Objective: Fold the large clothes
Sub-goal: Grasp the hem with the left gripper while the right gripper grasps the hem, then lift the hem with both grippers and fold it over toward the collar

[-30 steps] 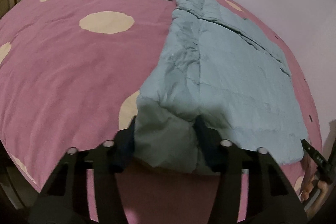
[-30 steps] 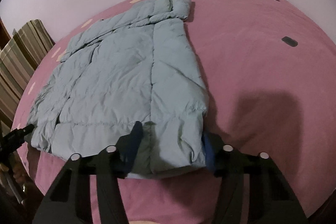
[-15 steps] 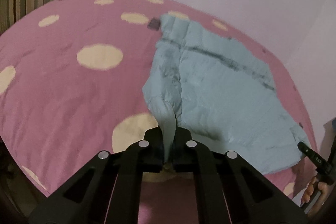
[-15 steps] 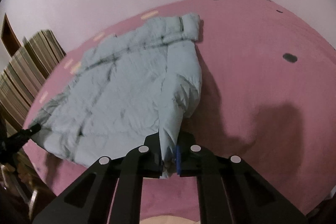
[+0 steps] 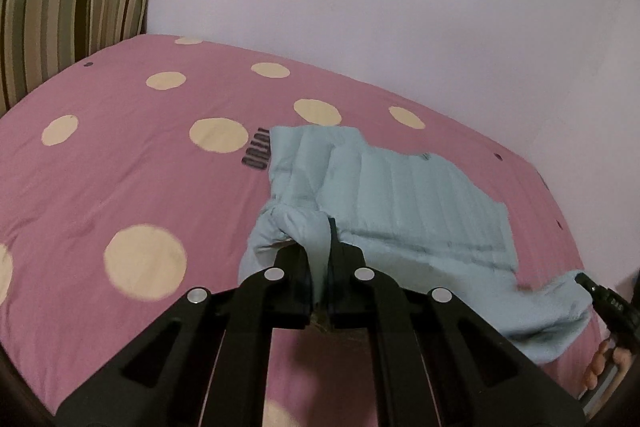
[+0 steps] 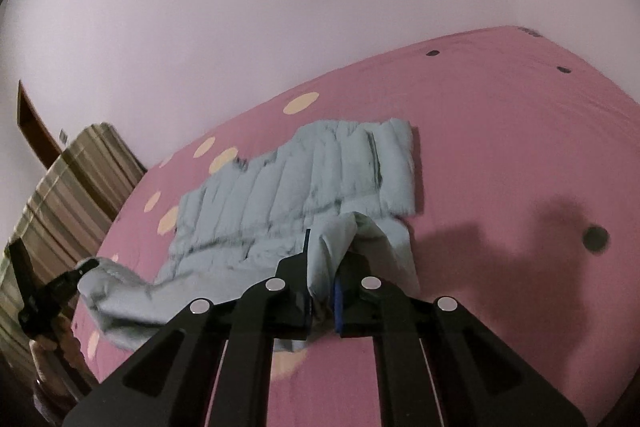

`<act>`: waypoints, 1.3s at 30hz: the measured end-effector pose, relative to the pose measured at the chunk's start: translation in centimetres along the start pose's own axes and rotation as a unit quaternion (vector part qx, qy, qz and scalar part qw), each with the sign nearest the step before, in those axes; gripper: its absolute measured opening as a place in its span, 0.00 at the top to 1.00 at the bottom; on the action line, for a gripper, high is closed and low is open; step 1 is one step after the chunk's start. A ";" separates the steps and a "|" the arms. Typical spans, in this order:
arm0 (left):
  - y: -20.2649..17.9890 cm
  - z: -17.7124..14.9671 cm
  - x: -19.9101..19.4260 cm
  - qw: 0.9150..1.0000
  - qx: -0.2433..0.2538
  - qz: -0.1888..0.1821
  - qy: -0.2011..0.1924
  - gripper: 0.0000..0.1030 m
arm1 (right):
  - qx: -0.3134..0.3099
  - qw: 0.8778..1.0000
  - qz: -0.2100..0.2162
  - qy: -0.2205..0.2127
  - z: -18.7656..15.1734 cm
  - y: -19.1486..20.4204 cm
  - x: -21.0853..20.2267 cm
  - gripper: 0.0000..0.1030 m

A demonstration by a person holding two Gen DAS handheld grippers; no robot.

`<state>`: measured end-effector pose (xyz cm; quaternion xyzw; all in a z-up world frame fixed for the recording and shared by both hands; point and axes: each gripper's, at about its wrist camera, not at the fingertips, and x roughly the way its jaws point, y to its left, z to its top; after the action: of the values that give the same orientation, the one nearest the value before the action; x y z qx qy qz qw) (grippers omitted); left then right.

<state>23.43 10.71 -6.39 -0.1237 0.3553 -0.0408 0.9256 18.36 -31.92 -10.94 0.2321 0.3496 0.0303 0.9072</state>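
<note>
1. Here, left wrist view: left hand-held gripper (image 5: 319, 267) clamped on a bunched hem corner of the pale blue puffer jacket (image 5: 420, 199), lifted off the pink polka-dot bedsheet (image 5: 120, 179). The jacket's far part lies flat on the bed, collar end toward the wall. At the right edge, the right hand-held gripper (image 5: 584, 281) holds the other hem corner.
   - Risk: only a thin pinch of slippery quilted fabric sits between the fingers; padded weight could pull it out mid-fold.
   - Risk: the fabric is twisted near the grip, so the fold may land creased, not flat.

2. Right wrist view: right hand-held gripper (image 6: 322, 279) also clenched on a gathered hem corner of the puffer jacket (image 6: 304, 183), raised above the bedsheet (image 6: 500, 147). The left hand-held gripper (image 6: 78, 273) shows at the left edge, gripping the other corner; the hem sags between the two.
   - Risk: the sagging middle could drag on the bed and tuck under when carried forward, probably giving a lumpy fold.
   - Risk: uneven height or pace between hands would skew the fold line and miss the collar edge.
   - Risk: the striped cushion (image 6: 72, 195) stands near the left side; a wide swing could brush it.
</note>
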 end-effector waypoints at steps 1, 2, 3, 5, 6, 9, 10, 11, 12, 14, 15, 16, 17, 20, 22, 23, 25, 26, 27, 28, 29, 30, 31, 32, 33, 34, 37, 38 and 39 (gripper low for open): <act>0.0 0.5 0.9 1.000 0.000 0.003 0.003 0.95 | 0.004 1.000 -0.002 0.004 0.7 -0.2 1.1 0.94; -0.1 1.2 2.7 1.000 0.000 0.010 0.008 0.95 | 0.005 1.000 -0.006 0.008 1.3 -0.3 2.3 0.94; -0.1 1.7 4.0 1.000 0.000 0.014 0.013 0.95 | 0.004 1.000 -0.010 0.013 1.6 -0.4 3.3 0.94; -0.1 2.1 6.3 0.999 0.002 0.024 0.025 0.95 | 0.007 0.999 -0.020 0.028 2.2 -0.9 6.0 0.94; -0.1 2.3 8.0 0.999 0.003 0.029 0.033 0.95 | 0.009 0.999 -0.024 0.035 2.3 -1.2 6.9 0.94; 0.0 2.4 12.1 0.997 0.007 0.044 0.056 0.95 | 0.014 0.997 -0.039 0.060 2.3 -2.2 10.4 0.94; 0.1 2.2 13.5 0.997 0.010 0.049 0.065 0.95 | 0.016 0.997 -0.045 0.069 2.2 -2.6 11.5 0.94; 0.1 2.1 14.8 0.996 0.012 0.054 0.073 0.95 | 0.018 0.996 -0.048 0.076 2.1 -2.9 12.5 0.94; 0.1 2.0 15.6 0.995 0.012 0.054 0.078 0.95 | 0.021 0.995 -0.049 0.081 2.2 -3.2 13.2 0.94; 0.3 2.1 16.9 0.995 0.005 0.052 0.089 0.95 | 0.029 0.995 -0.046 0.083 2.5 -3.5 13.8 0.94; 0.4 2.3 17.2 0.995 0.000 0.049 0.092 0.95 | 0.030 0.995 -0.044 0.081 2.9 -3.5 13.8 0.94; 0.5 2.6 17.3 0.995 -0.005 0.045 0.093 0.95 | 0.032 0.996 -0.040 0.076 3.4 -3.4 13.6 0.94; 0.5 3.1 16.9 0.995 -0.010 0.039 0.089 0.96 | 0.032 0.997 -0.033 0.069 4.0 -3.2 13.3 0.94; 0.3 4.6 15.7 0.997 -0.014 0.024 0.066 0.95 | 0.028 0.998 -0.018 0.050 6.0 -2.7 12.6 0.94; 0.1 6.3 15.4 0.999 -0.015 0.016 0.049 0.95 | 0.026 0.999 -0.012 0.043 7.3 -2.4 12.8 0.94; -0.1 6.9 15.6 0.999 -0.015 0.014 0.046 0.95 | 0.025 0.999 -0.011 0.039 8.1 -2.3 13.2 0.94; -0.7 8.5 16.6 0.999 -0.004 0.020 0.039 0.95 | 0.025 0.999 -0.011 0.036 9.4 -2.0 14.4 0.94; -0.9 9.0 17.1 0.999 -0.002 0.024 0.038 0.95 | 0.024 0.999 -0.013 0.035 10.1 -1.9 15.2 0.94; -1.2 9.6 17.9 0.999 0.001 0.030 0.038 0.95 | 0.023 0.999 -0.016 0.034 10.7 -1.7 16.0 0.94; -1.4 10.0 18.7 0.999 0.003 0.035 0.039 0.95 | 0.021 0.999 -0.018 0.033 11.1 -1.6 16.6 0.94; -1.8 10.6 19.8 0.998 0.007 0.042 0.039 0.95 | 0.020 0.999 -0.020 0.033 11.6 -1.6 17.4 0.94; -1.9 10.9 20.3 0.998 0.009 0.046 0.039 0.95 | 0.019 0.999 -0.024 0.036 12.2 -1.6 18.4 0.94; -2.2 11.3 21.1 0.998 0.011 0.050 0.040 0.95 | 0.019 0.999 -0.025 0.039 12.5 -1.7 19.1 0.94; -2.3 11.5 21.7 0.998 0.012 0.053 0.041 0.95 | 0.020 0.999 -0.026 0.044 12.9 -1.8 19.9 0.94; -2.4 11.8 22.6 0.997 0.015 0.058 0.044 0.95 | 0.022 0.998 -0.027 0.048 13.2 -2.0 20.6 0.94; -2.5 12.0 23.4 0.997 0.018 0.064 0.046 0.95 | 0.024 0.998 -0.028 0.052 13.4 -2.2 21.5 0.94; -2.6 12.2 25.6 0.995 0.028 0.079 0.055 0.95 | 0.026 0.997 -0.032 0.067 13.8 -2.6 23.6 0.94; -2.6 12.2 26.4 0.994 0.030 0.084 0.060 0.95 | 0.026 0.996 -0.034 0.073 13.8 -2.7 24.2 0.94; -2.5 12.2 26.9 0.994 0.030 0.087 0.063 0.95 | 0.026 0.996 -0.036 0.077 13.8 -2.9 24.8 0.94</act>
<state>51.58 6.32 -14.41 -0.0614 0.4211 0.0217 0.9047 45.68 -34.61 -18.64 0.2398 0.4270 0.0060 0.8719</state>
